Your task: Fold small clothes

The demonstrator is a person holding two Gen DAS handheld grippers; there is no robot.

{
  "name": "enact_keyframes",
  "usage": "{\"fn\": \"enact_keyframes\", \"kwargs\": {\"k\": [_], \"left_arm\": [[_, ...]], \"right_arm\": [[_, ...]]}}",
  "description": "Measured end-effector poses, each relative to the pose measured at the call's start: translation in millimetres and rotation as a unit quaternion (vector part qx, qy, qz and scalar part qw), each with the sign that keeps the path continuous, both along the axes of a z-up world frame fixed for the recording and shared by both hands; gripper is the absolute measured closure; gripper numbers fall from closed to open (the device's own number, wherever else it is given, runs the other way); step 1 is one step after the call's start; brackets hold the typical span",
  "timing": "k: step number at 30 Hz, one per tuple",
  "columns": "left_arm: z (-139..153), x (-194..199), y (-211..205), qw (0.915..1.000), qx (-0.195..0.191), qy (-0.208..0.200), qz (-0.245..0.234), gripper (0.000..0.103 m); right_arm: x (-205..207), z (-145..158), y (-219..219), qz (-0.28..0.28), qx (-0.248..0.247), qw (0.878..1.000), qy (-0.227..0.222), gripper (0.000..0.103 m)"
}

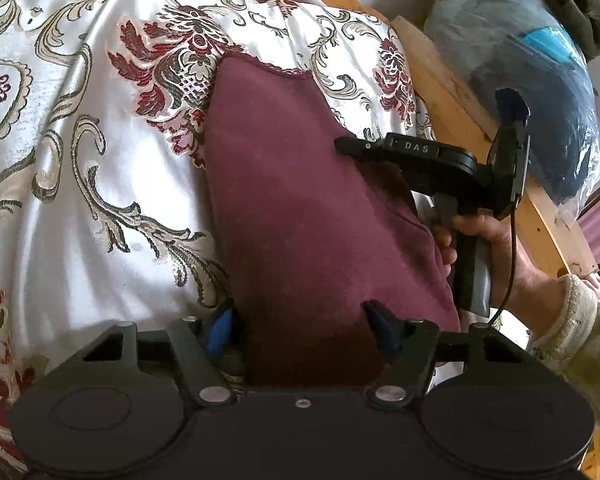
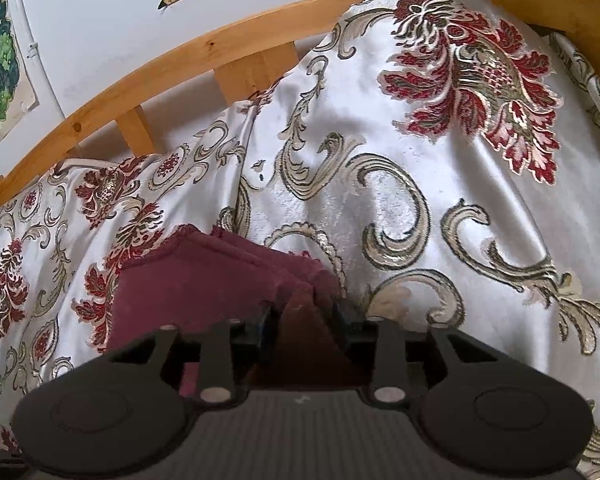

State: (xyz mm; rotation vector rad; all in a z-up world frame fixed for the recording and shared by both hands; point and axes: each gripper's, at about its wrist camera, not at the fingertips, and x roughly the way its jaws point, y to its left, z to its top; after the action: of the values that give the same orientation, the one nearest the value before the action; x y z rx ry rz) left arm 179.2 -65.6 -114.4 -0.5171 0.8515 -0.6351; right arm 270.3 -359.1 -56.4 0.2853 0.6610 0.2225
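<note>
A small maroon garment (image 1: 296, 208) with a scalloped trim lies on a white satin bedspread (image 1: 60, 140) with red and gold floral patterns. My left gripper (image 1: 304, 328) is open, with the near edge of the garment lying between its spread fingers. My right gripper (image 1: 348, 146) reaches in from the right over the garment's right edge, held by a hand. In the right wrist view the right gripper (image 2: 306, 320) has a fold of the maroon garment (image 2: 204, 280) pinched between its fingers. The garment looks folded into layers there.
A wooden bed frame (image 2: 172, 64) runs along the far side. A clear plastic bag of dark clothes (image 1: 532, 80) sits beyond the frame at the right. Posters (image 2: 4, 60) hang on the white wall.
</note>
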Motion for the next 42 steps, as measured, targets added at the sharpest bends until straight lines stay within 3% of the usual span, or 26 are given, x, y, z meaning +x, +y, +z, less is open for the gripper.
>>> {"fn": "enact_keyframes", "kwargs": {"k": [2,6,9,11,20,29,42], "left_arm": [[-1,0,0,1.0,0.0,0.001,0.0,0.033],[0,0,0,1.0,0.0,0.0,0.0,0.033],[0,0,0,1.0,0.0,0.0,0.0,0.033],[0,0,0,1.0,0.001,-0.001,-0.001,0.033],[2,1,0,1.0,0.004,-0.002,-0.003,0.034],[4,3,-1,0.9999,0.011,-0.005,-0.004,0.035],[5,3,-2,0.9999,0.013,-0.007,-0.006,0.038]], "right_arm": [[3,1,2,0.006,0.004,1.0,0.001,0.043],[6,3,11,0.015,-0.007,1.0,0.002,0.037],[7,2,13,0.012,-0.013,1.0,0.004,0.045],[7,2,11,0.003,-0.016,1.0,0.005,0.058],[-2,-2,7,-0.02,-0.003,1.0,-0.001,0.072],[-8,1,10,-0.028,-0.003,1.0,-0.014,0.078],[-15,3,8,-0.033,0.007,0.999,-0.023,0.079]]}}
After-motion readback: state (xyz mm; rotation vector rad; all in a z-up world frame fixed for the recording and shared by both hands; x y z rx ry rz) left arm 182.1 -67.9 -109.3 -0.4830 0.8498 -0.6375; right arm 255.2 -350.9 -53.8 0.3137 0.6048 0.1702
